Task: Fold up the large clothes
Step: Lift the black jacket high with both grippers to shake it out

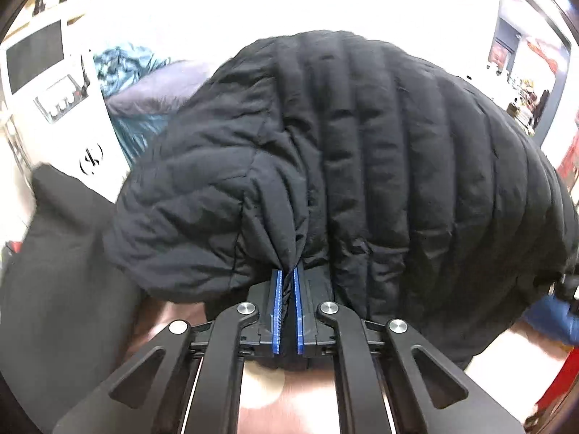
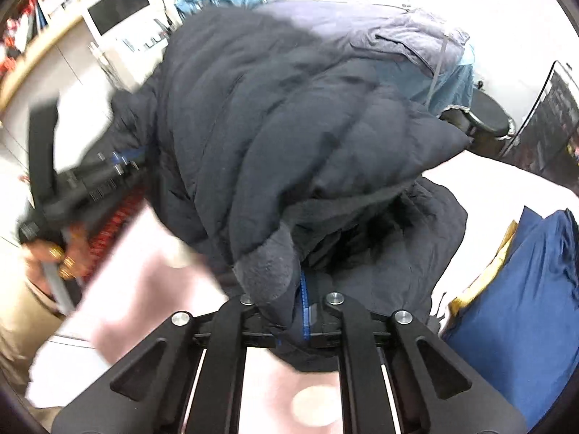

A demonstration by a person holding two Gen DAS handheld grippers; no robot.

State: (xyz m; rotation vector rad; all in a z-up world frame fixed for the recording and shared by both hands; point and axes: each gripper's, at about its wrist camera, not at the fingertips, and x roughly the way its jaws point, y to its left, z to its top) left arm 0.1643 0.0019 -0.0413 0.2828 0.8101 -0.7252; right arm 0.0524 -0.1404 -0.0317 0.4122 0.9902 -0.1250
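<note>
A black quilted puffer jacket (image 1: 380,152) fills the left wrist view and hangs bunched up. My left gripper (image 1: 288,275) is shut on a pinched fold of its fabric between the blue pads (image 1: 278,300). In the right wrist view the same jacket (image 2: 271,126) drapes over my right gripper (image 2: 296,289), which is shut on its fleece-lined edge; one blue pad (image 2: 305,307) shows, the other is hidden by cloth. The left gripper (image 2: 119,166) shows blurred at the left of the right wrist view, held by a hand with rings (image 2: 58,256).
A pile of teal and lavender clothes (image 2: 416,39) lies behind the jacket. A folded blue garment (image 2: 524,307) lies at the right. A white table surface (image 2: 488,188) and a pink mat (image 2: 144,282) lie below. A white monitor (image 1: 36,58) stands at the left.
</note>
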